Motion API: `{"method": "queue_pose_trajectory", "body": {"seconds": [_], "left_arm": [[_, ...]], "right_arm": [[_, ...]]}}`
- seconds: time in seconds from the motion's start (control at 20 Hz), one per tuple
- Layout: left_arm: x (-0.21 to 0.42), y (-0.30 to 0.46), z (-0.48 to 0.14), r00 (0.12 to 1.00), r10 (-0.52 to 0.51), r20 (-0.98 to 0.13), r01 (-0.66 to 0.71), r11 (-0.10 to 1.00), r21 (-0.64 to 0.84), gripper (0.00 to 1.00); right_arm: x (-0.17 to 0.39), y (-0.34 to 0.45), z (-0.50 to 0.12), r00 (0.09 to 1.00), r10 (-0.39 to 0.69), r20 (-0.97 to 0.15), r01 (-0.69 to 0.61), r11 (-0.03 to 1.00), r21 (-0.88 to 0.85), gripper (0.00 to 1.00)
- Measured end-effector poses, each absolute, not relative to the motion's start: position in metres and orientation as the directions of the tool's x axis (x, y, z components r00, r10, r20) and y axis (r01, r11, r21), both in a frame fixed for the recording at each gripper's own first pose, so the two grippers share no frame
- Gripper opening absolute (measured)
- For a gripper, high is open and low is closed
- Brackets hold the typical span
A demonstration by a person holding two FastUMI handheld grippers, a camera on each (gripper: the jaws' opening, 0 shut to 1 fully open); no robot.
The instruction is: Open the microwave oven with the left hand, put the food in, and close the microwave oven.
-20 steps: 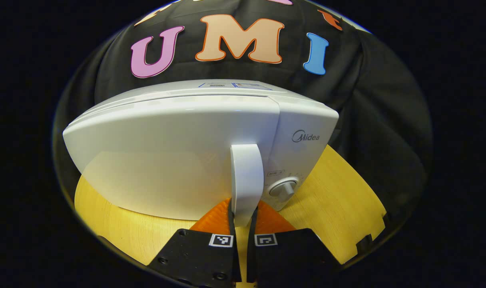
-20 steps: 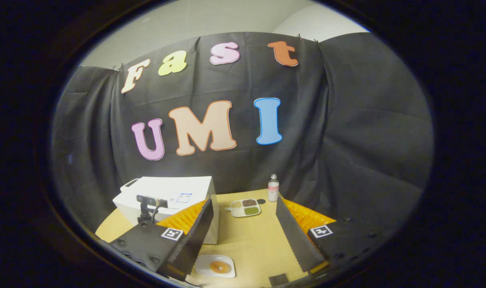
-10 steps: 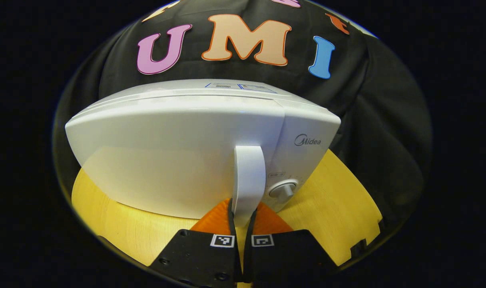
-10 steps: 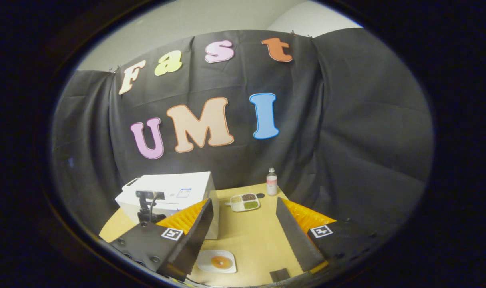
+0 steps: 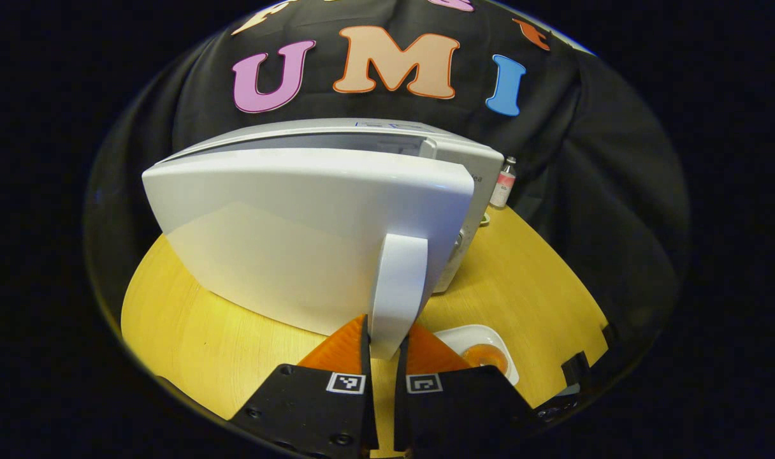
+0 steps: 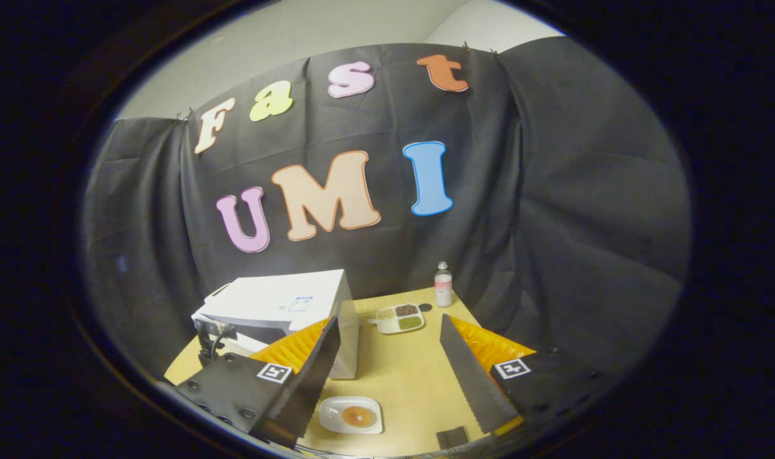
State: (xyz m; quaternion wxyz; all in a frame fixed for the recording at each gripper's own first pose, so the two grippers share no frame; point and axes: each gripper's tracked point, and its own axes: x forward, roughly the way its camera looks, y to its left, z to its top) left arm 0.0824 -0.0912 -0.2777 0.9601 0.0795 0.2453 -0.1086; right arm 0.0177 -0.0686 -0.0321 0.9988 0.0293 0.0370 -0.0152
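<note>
Microwave oven [image 5: 451, 159] stands on the left part of the wooden table [image 5: 528, 280], with its back close to the black cloth wall. Its white door [image 5: 285, 236] is swung partly out from the body, so I see a gap along the top edge and at the right side. In the left gripper view, my left gripper [image 5: 383, 347] has both fingers pressed on the lower end of the door handle [image 5: 397, 287], one finger on each side of it, with almost no space left between them.

On the near side of the table, in front of the oven and a little to the right, lies a small white plate [image 6: 350, 415] with the round brown food [image 6: 359, 416] on it. In the right gripper view, my right gripper [image 6: 387, 373] is held above the near part of the table with its fingers wide apart and nothing between them. The plate is below, closer to the left finger.

Farther away, near the cloth, I see a divided tray [image 6: 400, 317] with small portions of grains or beans, and just beside it on the right a small bottle [image 6: 443, 285] standing upright. In the left gripper view the same bottle is to the right of the oven.
</note>
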Motion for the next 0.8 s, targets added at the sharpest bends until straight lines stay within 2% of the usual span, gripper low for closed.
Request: {"method": "queue_pose_trajectory", "body": {"seconds": [0.15,0.2,0.25,0.3,0.35,0.45,0.8], "left_arm": [[0.074,-0.085,-0.276,0.861,-0.141,-0.489,0.200,0.977,0.071,0.17],[0.071,-0.079,-0.273,0.868,-0.126,-0.480,0.167,0.985,0.045,0.20],[0.074,-0.074,-0.269,0.877,-0.119,-0.466,0.144,0.989,0.017,0.29],[0.073,-0.068,-0.265,0.885,-0.114,-0.452,0.122,0.992,-0.012,0.32],[0.074,-0.061,-0.263,0.888,-0.097,-0.450,0.093,0.995,-0.031,0.61],[0.069,-0.053,-0.267,0.886,-0.098,-0.454,0.075,0.995,-0.070,0.99],[0.033,-0.023,-0.258,0.897,-0.006,-0.442,0.007,1.000,0.001,1.00]], "right_arm": [[0.015,-0.065,-0.039,0.996,0.004,-0.093,0.001,0.999,0.049,0.99],[0.015,-0.064,-0.040,0.995,0.010,-0.096,-0.006,0.999,0.046,0.92],[0.014,-0.065,-0.041,0.995,0.017,-0.097,-0.013,0.999,0.043,0.92],[0.014,-0.065,-0.042,0.995,0.025,-0.097,-0.021,0.999,0.043,0.92],[0.014,-0.064,-0.043,0.994,0.035,-0.101,-0.031,0.999,0.045,0.92],[0.016,-0.062,-0.048,0.992,0.059,-0.115,-0.055,0.997,0.046,0.92],[0.034,-0.053,-0.073,0.977,0.131,-0.170,-0.130,0.991,0.021,0.92]]}}
